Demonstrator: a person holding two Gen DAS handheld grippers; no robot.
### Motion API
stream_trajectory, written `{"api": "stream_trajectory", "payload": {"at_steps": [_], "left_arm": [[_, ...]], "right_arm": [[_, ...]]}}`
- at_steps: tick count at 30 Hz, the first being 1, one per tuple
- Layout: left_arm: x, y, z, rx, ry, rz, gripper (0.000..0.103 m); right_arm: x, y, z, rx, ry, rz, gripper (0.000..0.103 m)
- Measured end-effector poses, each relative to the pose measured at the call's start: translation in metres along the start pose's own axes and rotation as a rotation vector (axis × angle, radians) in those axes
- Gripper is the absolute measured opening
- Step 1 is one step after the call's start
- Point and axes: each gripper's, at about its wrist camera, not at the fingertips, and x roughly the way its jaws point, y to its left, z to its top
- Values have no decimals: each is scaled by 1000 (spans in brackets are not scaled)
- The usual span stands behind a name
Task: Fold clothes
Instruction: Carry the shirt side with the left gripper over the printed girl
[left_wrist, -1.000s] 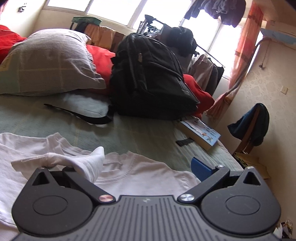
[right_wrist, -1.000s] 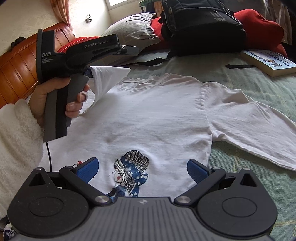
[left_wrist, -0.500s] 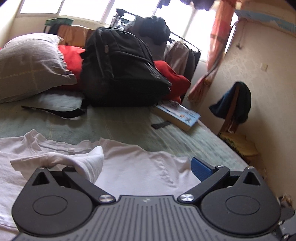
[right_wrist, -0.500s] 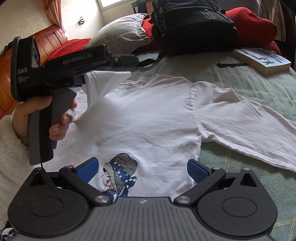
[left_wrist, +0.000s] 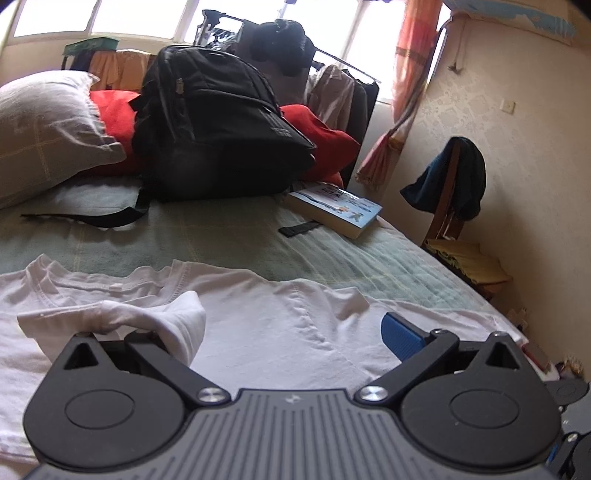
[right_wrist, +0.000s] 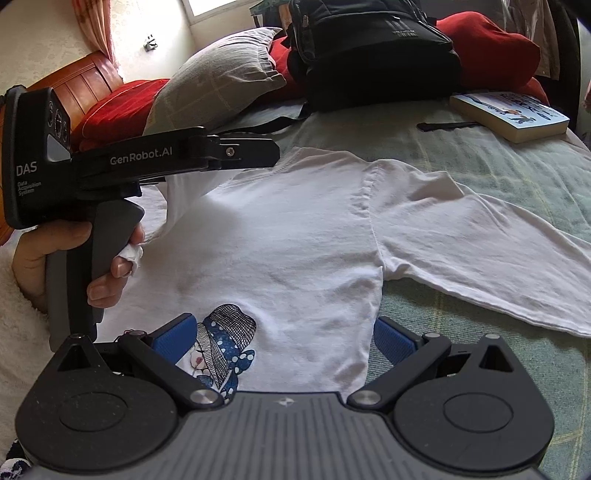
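A white long-sleeved shirt (right_wrist: 295, 236) with a blue cartoon print (right_wrist: 225, 339) lies flat on the bed, front up. My left gripper (left_wrist: 284, 332) stands open over the shirt's chest, just below the collar (left_wrist: 110, 284). One sleeve's cuff (left_wrist: 177, 321) is draped over its left finger and hides that pad; the right blue pad (left_wrist: 399, 336) is bare. In the right wrist view a hand holds the left gripper (right_wrist: 271, 151), with the sleeve (right_wrist: 184, 192) hanging under it. My right gripper (right_wrist: 284, 336) is open low over the shirt's print. The other sleeve (right_wrist: 480, 251) lies spread to the right.
At the bed's head rest a black backpack (left_wrist: 218, 129), a grey pillow (left_wrist: 48, 125) and red bedding (left_wrist: 317, 144). A book (left_wrist: 336, 210) and a small black strap piece (left_wrist: 299, 229) lie on the green sheet (left_wrist: 221, 243). Beside the bed a chair (left_wrist: 450, 192) carries dark clothing.
The left gripper has carried the draped sleeve to the right, across the shirt's chest, and its view has swung right. The right gripper has barely moved.
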Motion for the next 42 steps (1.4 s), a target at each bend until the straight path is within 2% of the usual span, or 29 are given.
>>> {"api": "stream_trajectory", "payload": {"at_steps": [9,13,15,22,24,29,31,36,40,42], "left_arm": [[13,4,-14,-7,74,-11,102],[15,4,-19,13,101,-45,102],[17,9,-23,-15,117,-73,102],[5,44,-35,-246,116,-208,102],[-2,54,-37,-307,100,-217,102],[0,89,-41,-559,71,-149,102],[2,95,-37,-611,48,-152,102],[15,79,-16,-588,7,-213,102],[23,54,-3,-505,11,-295,102],[21,45,1,-443,26,-311,102]], "right_arm": [[-1,0,0,-3,-5,7,103],[-2,0,0,-4,-3,1,103],[-3,-1,0,1,-4,-5,103],[-5,-4,-3,12,-12,-5,103],[-4,-5,-3,16,-11,-5,103],[-4,-6,-3,22,-17,8,103],[-4,-5,-4,20,-17,12,103],[-5,-5,-4,21,-17,8,103],[-7,-4,-5,24,-19,4,103],[-8,-3,-6,22,-20,4,103]]}}
